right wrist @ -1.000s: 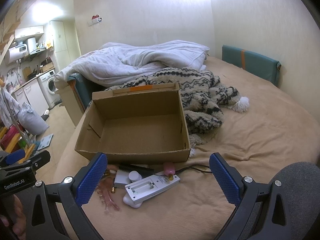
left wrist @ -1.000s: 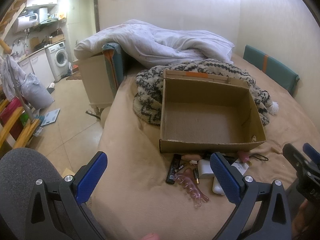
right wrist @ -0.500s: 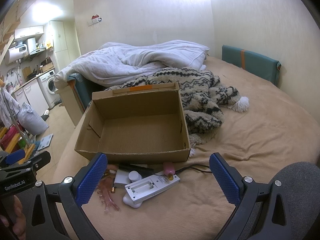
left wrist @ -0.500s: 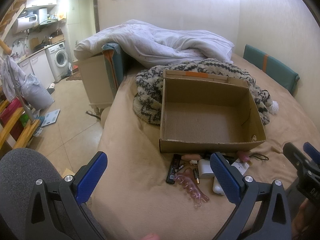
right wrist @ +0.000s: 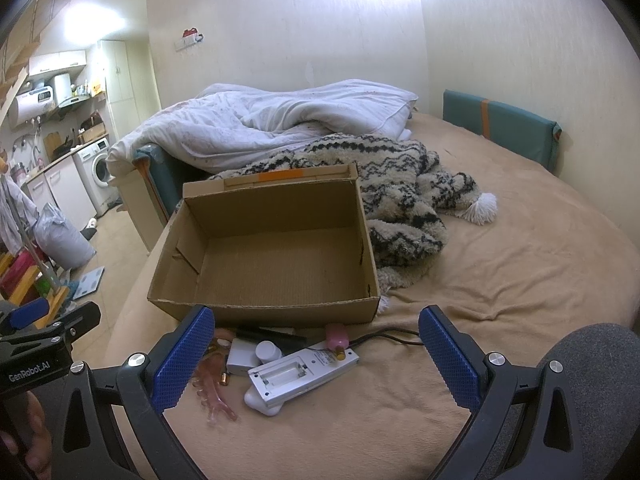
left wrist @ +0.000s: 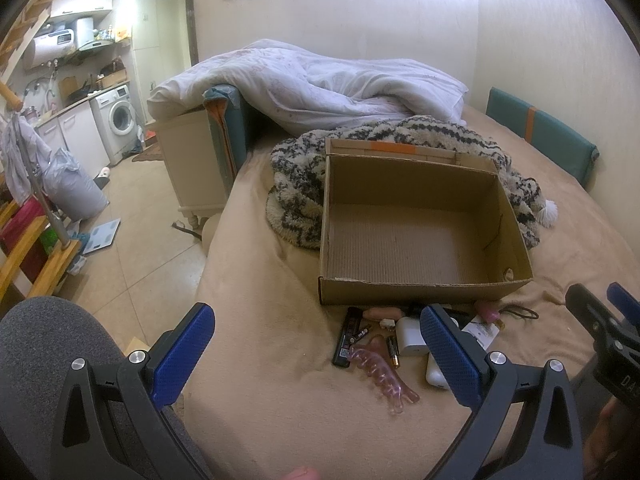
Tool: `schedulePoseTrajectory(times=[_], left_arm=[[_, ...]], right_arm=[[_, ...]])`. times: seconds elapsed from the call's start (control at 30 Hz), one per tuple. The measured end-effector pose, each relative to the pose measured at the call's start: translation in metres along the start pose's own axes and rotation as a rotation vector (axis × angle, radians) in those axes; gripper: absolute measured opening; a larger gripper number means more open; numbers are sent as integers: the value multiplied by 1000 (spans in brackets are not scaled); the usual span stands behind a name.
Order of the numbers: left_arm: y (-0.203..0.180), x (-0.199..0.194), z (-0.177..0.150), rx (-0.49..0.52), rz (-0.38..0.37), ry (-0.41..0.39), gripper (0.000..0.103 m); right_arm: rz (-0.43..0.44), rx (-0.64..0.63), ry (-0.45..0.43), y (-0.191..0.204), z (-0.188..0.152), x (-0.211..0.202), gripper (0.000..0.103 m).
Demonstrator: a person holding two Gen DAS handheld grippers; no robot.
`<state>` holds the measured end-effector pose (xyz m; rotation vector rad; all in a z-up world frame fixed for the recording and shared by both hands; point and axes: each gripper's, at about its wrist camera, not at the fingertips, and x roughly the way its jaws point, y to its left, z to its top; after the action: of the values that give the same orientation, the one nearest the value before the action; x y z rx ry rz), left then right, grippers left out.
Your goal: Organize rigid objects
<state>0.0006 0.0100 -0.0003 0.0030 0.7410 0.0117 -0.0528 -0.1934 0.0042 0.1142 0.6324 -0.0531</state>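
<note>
Bed (left wrist: pixel 260 280); both claws released; black remote (left wrist: pixel 347 336) seen only by left wrist.

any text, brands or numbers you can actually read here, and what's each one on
"GenRobot.AI": white print on the black body of the left gripper, seen in the right wrist view.
Printed label on the white device: too small to read.
Label on the black remote: too small to read.
Partial letters on the right gripper body: cut off, unreadable.

Black hand-held gripper (left wrist: pixel 316 346), blue textured pads (left wrist: pixel 182 354), silver screws.
</note>
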Motion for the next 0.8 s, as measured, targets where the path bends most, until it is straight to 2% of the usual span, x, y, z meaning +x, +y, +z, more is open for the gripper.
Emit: schedulePoseTrajectory(times=[0.8], left_arm=[[-2,1,-2,9,-13,9,102]], right_arm=[[-2,-3,0,3,0,0,103]])
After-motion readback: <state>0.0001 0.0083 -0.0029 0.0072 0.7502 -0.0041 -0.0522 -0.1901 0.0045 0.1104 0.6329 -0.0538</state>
